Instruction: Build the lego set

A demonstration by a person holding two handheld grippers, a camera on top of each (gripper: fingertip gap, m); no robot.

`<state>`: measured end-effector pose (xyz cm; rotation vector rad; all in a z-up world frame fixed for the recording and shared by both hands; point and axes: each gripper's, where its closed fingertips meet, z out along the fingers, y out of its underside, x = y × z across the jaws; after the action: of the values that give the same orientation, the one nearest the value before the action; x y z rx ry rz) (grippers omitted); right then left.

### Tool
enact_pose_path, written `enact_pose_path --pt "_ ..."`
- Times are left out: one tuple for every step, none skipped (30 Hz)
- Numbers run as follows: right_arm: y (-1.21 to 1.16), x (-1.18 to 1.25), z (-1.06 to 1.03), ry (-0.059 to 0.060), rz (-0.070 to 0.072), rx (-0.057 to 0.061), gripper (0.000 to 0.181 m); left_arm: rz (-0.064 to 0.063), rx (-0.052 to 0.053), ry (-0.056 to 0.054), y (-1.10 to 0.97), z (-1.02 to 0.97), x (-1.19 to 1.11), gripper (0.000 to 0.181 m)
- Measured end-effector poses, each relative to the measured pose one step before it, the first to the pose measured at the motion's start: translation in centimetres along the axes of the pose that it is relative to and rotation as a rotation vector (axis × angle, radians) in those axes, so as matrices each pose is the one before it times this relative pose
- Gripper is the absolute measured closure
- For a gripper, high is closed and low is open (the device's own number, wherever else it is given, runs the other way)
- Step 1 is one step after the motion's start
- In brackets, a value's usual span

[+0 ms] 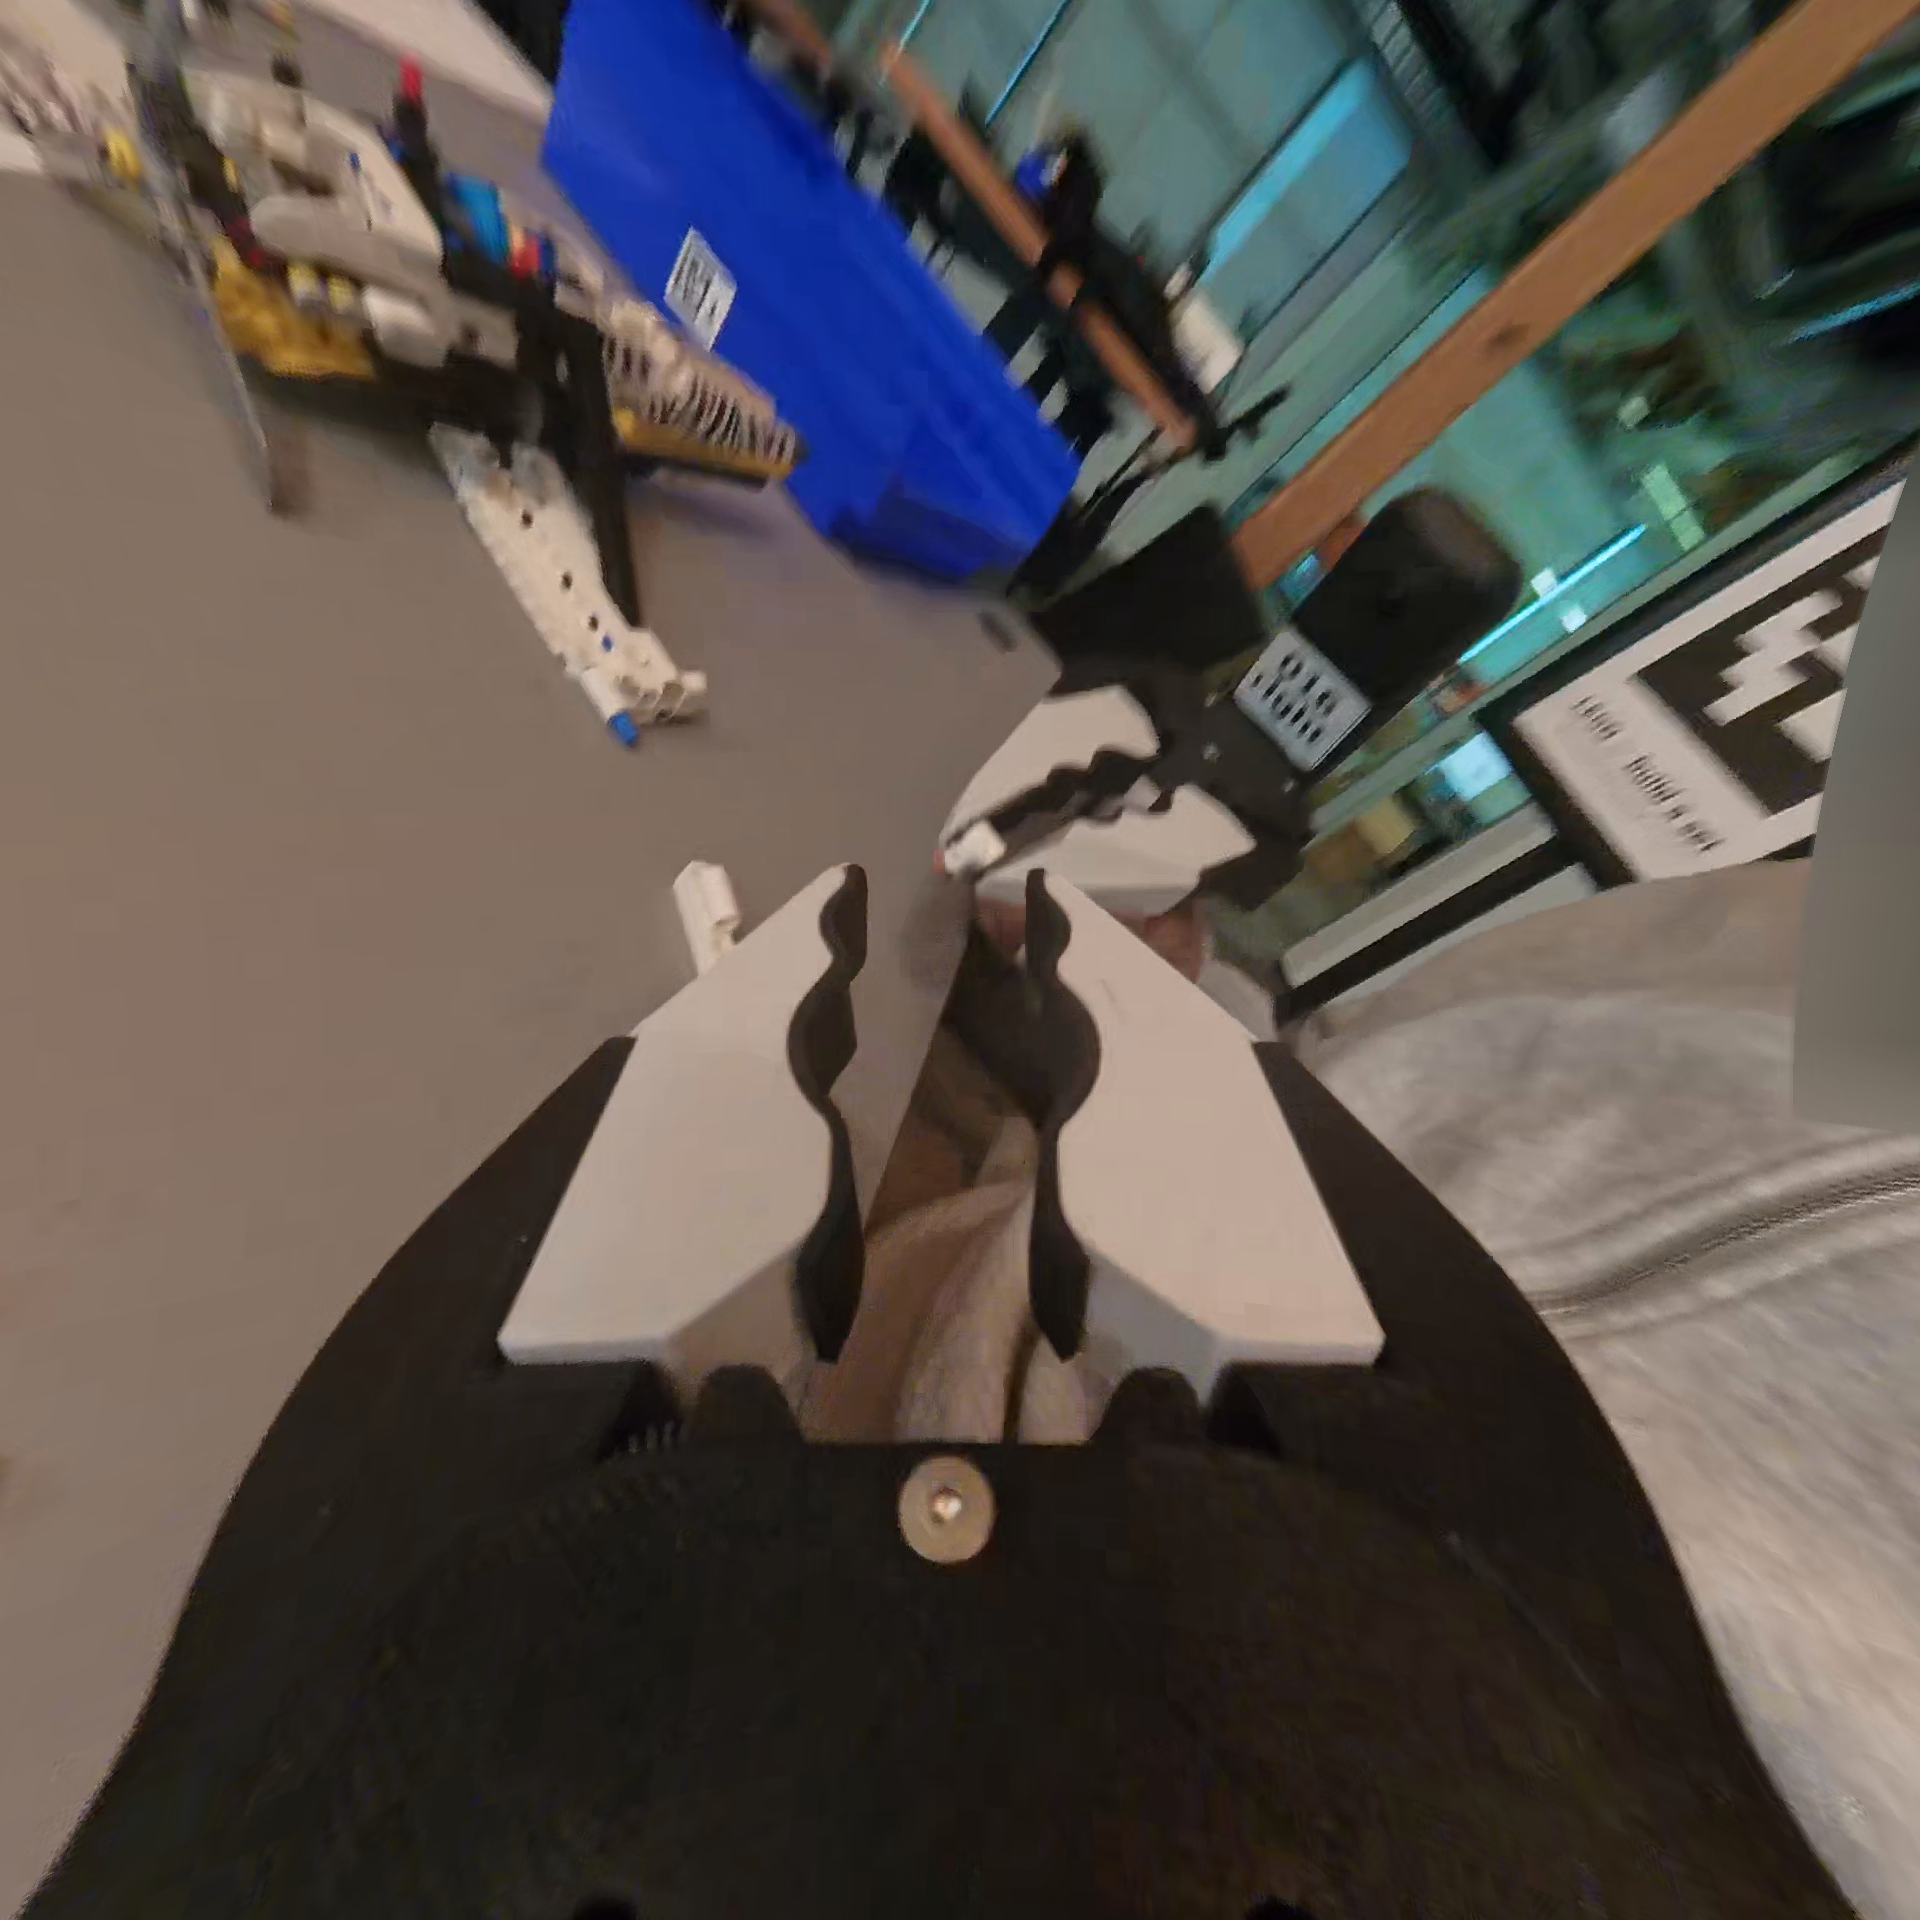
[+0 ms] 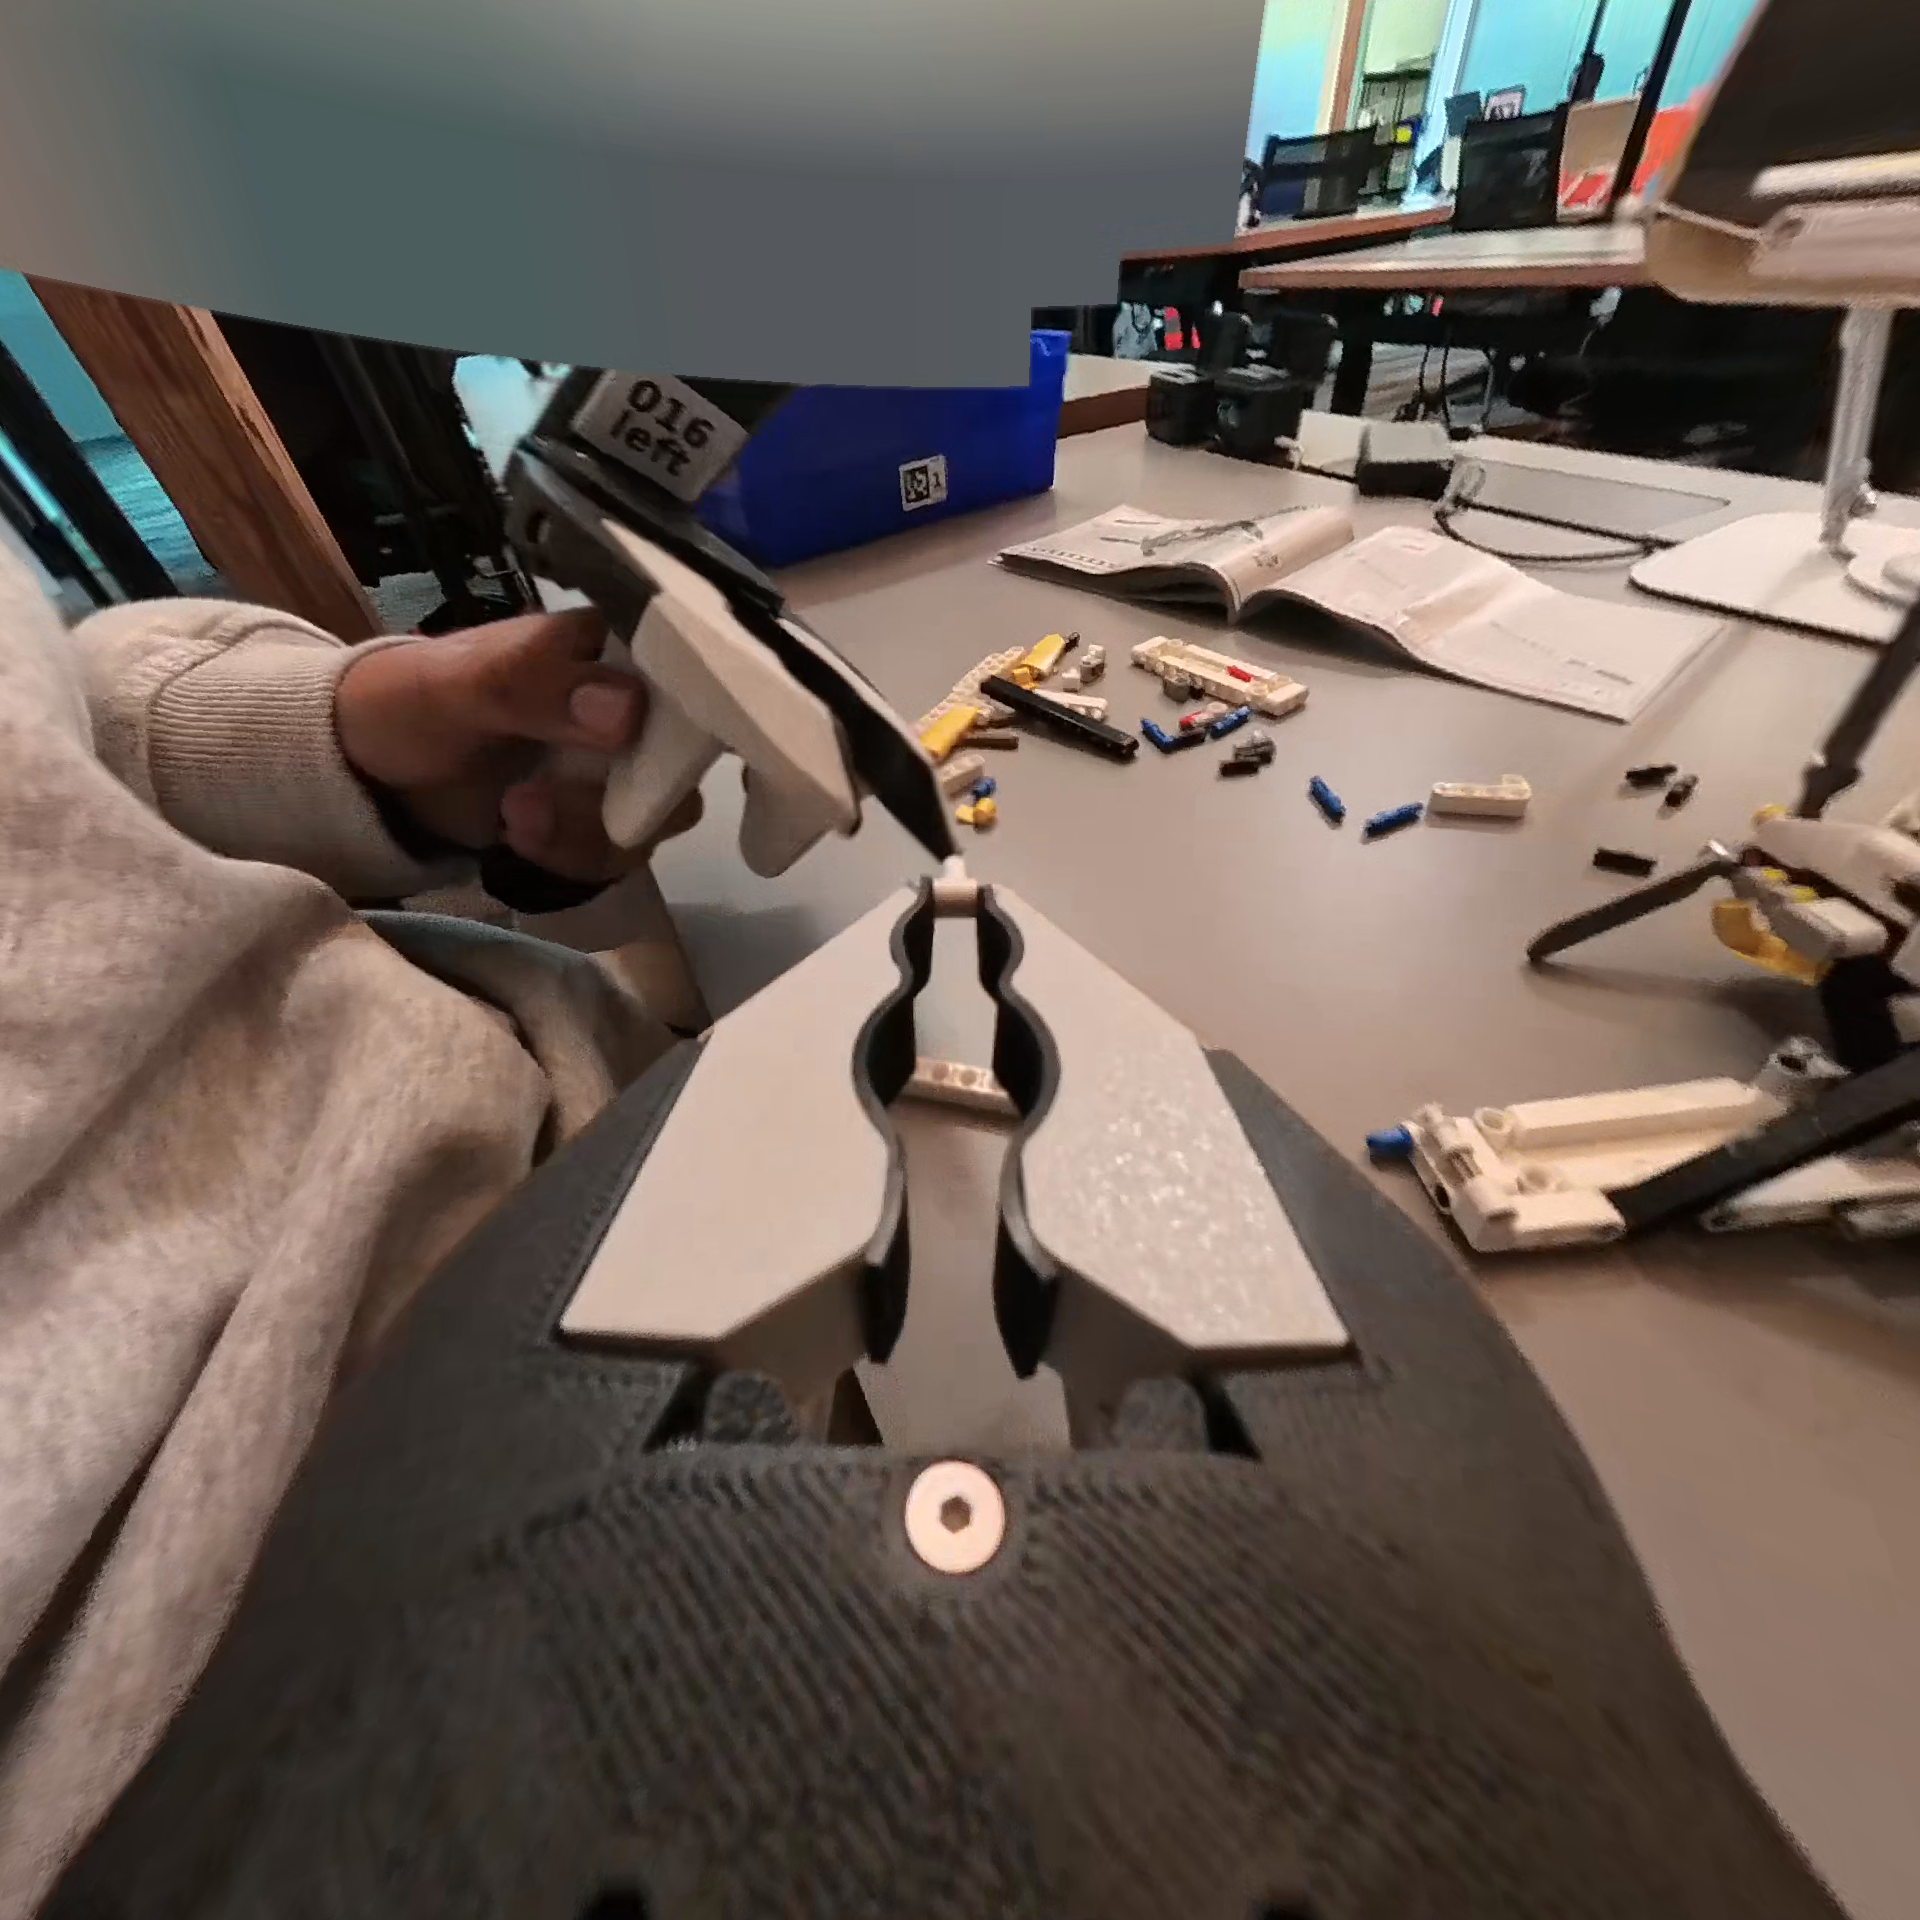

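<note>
My right gripper (image 2: 952,902) is shut on a small white lego piece (image 2: 954,891) at its fingertips, held just above the grey table (image 2: 1195,987). My left gripper (image 1: 945,896) is open and empty, its jaws a little apart. Its tips sit right beside the held piece; it also shows in the right wrist view (image 2: 930,821), held by a hand. The right gripper (image 1: 971,854) with the white piece shows in the left wrist view. A white beam (image 1: 707,914) lies on the table left of my left fingers. A white beam (image 2: 956,1075) shows under my right fingers.
A partly built white, black and yellow model (image 2: 1662,1143) (image 1: 540,540) stands to the right. Several loose bricks (image 2: 1091,707), an open instruction booklet (image 2: 1351,592), a blue bin (image 2: 883,457) (image 1: 810,312) and a monitor stand (image 2: 1766,561) lie farther back. A person's sleeve (image 2: 208,935) is on the left. The tips of both grippers are at nearly the same place.
</note>
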<state>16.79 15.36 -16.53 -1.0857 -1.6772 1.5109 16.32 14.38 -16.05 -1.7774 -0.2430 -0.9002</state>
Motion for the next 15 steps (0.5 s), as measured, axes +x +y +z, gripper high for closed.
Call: enact_pose_path --pt "-0.248 -0.51 0.287 -0.0165 -0.0199 0.0104 0.175 0.0117 0.0426 0.0286 -0.441 -0.236 0.408 0.152" --pt "-0.278 -0.526 0.303 -0.0207 -0.0131 0.0133 0.175 0.0211 0.0176 0.0206 -0.125 -0.125 0.35 0.151" --pt "-0.299 -0.518 0.285 -0.0254 -0.0032 0.0161 0.175 0.0256 -0.0004 0.0126 0.08 -0.093 0.271 0.152" --pt "-0.265 -0.41 0.272 -0.0261 0.0089 0.0167 0.175 0.0286 -0.0037 0.0102 0.083 -0.111 0.287 0.153" --pt "-0.21 -0.218 0.243 -0.0218 0.0217 0.0149 0.175 0.028 -0.0014 0.0172 -0.007 -0.157 0.387 0.154" --pt "-0.091 -0.127 0.231 -0.0231 0.0324 0.0098 0.175 0.024 0.0038 0.0212 -0.117 -0.212 0.463 0.157" --pt "-0.032 -0.181 0.225 -0.0309 0.04 0.0054 0.175 0.0194 0.0049 0.0199 -0.147 -0.226 0.42 0.161" --pt "-0.081 -0.203 0.192 -0.0332 0.0435 0.0078 0.175 0.0164 0.0064 0.0175 -0.159 -0.216 0.362 0.163" --pt "-0.171 -0.185 0.137 -0.0311 0.0434 0.0131 0.175 0.0114 0.0051 0.0129 -0.13 -0.18 0.269 0.165" --pt "-0.208 -0.228 0.116 -0.0321 0.0427 0.014 0.175 0.0084 0.003 0.0078 -0.059 -0.139 0.18 0.167" --pt "-0.186 -0.22 0.068 -0.0292 0.0412 0.0126 0.175 0.0116 0.0018 0.0063 -0.002 -0.106 0.166 0.166" --pt "-0.129 -0.102 0.025 -0.0194 0.0365 0.0109 0.175 0.0182 0.0029 0.0006 -0.008 -0.121 0.119 0.166" --pt "-0.083 -0.024 -0.024 -0.0111 0.0304 0.0089 0.175 0.021 0.0018 -0.0118 0.002 -0.119 -0.053 0.166" --pt "-0.094 -0.009 -0.066 -0.0071 0.0257 0.008 0.175 0.0201 -0.0077 -0.0134 0.162 -0.043 -0.102 0.166" --pt "-0.141 -0.032 -0.081 -0.0053 0.0228 0.0074 0.175 0.0185 -0.0175 -0.0053 0.31 0.03 -0.018 0.166"
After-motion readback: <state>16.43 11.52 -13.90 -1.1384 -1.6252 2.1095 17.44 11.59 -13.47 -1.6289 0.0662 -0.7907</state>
